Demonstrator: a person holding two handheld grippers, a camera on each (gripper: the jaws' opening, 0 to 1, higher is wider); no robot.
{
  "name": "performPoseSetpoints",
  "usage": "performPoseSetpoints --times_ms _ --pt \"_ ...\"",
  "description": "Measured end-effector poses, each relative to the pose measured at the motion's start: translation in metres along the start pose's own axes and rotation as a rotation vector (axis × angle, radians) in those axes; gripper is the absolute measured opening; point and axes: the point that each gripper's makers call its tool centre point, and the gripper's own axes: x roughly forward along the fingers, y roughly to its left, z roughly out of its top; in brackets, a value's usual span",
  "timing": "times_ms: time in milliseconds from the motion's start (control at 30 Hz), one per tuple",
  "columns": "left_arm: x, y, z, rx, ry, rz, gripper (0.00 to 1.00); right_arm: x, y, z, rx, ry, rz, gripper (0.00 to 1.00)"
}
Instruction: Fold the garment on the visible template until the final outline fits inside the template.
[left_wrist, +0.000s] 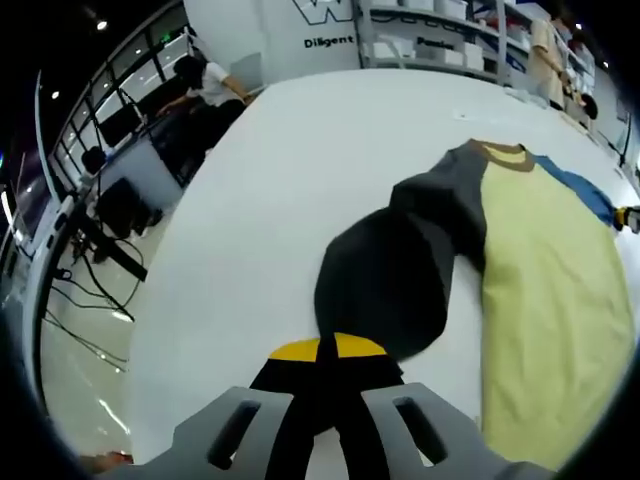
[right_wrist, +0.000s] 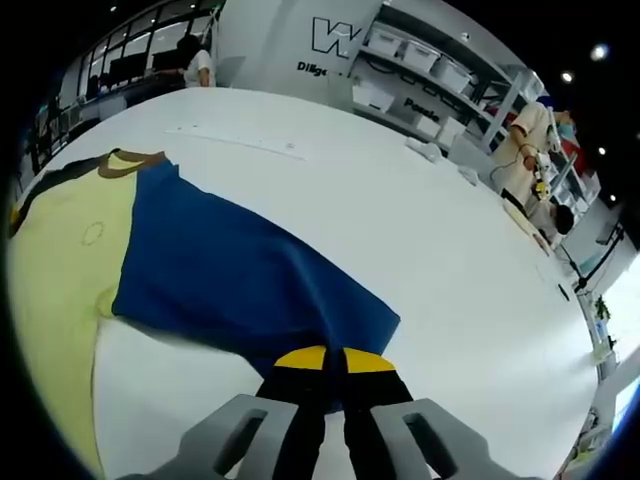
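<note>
So we're early in the fold, as far as we can judge. The garment (left_wrist: 555, 270) is a yellow-bodied shirt with a brown collar, lying mostly flat on the white tabletop (left_wrist: 270, 200), one sleeve dark grey and the other blue.

In the left gripper view our left tongs (left_wrist: 327, 385) are pinched together on the end of the grey sleeve (left_wrist: 385, 275), which looks lifted and bunched toward the body rather than laid over it. In the right gripper view the right tongs (right_wrist: 333, 385) are likewise clamped on the edge of the blue sleeve (right_wrist: 240, 275), which is spread out wide away from the yellow panel.

We can't make out any template outline under the shirt, so hard to say how much has to tuck in. Our guess: both sleeves are in hand but neither is folded across yet, and the body hasn't been folded at all. Most of the job is left.
</note>
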Motion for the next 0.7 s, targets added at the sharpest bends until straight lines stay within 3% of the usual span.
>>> performPoseSetpoints --times_ms 100,467,700 --pt "-0.003 0.01 -0.005 0.024 0.01 0.045 0.0 -0.001 -0.002 -0.001 0.0 0.005 -0.003 0.0" --pt "-0.006 0.044 -0.018 0.031 0.039 0.102 0.0 -0.005 -0.007 -0.006 0.005 0.017 -0.004 0.0" --pt "-0.008 0.05 -0.023 -0.001 0.048 0.115 0.0 -0.012 -0.01 -0.012 0.022 0.041 -0.015 0.0"
